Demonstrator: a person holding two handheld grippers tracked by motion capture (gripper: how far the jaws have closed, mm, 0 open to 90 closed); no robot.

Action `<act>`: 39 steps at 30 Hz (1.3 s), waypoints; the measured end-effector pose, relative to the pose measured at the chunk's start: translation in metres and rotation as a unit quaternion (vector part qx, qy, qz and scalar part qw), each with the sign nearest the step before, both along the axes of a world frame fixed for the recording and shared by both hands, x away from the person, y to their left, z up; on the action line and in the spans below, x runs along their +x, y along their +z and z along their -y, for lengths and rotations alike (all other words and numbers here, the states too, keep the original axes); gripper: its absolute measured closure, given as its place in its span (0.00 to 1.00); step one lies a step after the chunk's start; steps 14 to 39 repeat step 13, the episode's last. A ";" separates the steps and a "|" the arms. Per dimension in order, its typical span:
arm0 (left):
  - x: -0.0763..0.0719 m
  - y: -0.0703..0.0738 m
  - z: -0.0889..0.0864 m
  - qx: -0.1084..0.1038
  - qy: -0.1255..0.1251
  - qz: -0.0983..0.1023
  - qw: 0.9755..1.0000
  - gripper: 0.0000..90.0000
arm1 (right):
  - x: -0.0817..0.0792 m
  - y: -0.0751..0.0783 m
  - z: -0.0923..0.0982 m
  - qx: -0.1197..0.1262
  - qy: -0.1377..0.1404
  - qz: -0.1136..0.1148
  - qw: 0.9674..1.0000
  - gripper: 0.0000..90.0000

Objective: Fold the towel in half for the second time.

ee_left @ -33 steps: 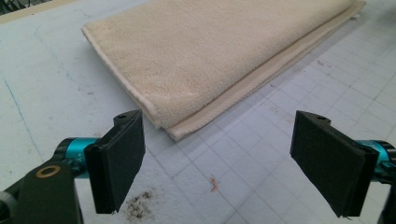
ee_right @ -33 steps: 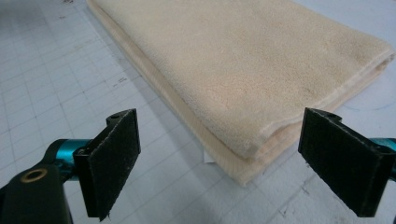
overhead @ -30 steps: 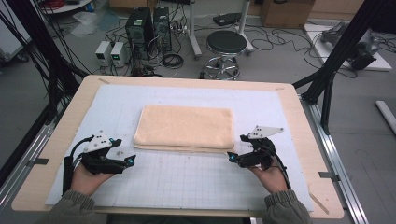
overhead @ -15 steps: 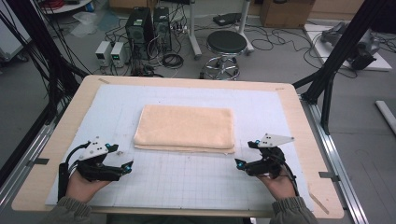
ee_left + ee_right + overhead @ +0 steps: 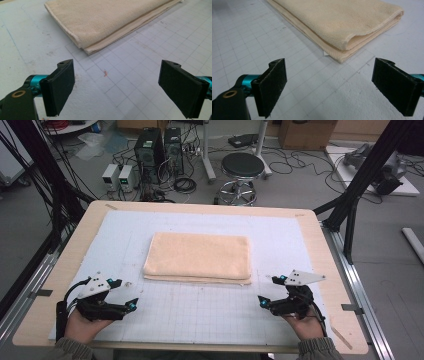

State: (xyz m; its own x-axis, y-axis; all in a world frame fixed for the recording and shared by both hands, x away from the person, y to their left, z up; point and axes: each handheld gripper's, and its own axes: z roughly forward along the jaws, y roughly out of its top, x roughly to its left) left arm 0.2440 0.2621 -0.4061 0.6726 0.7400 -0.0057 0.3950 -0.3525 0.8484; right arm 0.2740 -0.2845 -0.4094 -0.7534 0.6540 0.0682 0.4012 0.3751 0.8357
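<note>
A folded beige towel lies flat in the middle of the white grid mat. My left gripper hovers near the front left of the mat, short of the towel's near left corner, jaws wide apart and empty. My right gripper is at the front right, a little back from the towel's near right corner, also open with nothing between its pads. Each gripper view shows its two black pads framing bare mat with the towel beyond.
The mat sits on a wooden table with black frame posts at the sides. Beyond the far edge stand a stool, computer towers and cables on the floor. A small reddish speck lies on the mat.
Both grippers have drawn back from the towel's front corners toward the near edge of the table. The towel lies as before.
</note>
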 end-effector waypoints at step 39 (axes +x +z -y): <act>-0.002 -0.002 -0.004 -0.008 0.005 -0.001 1.000 0.16 | -0.003 -0.002 0.001 -0.001 0.003 0.007 1.000 0.13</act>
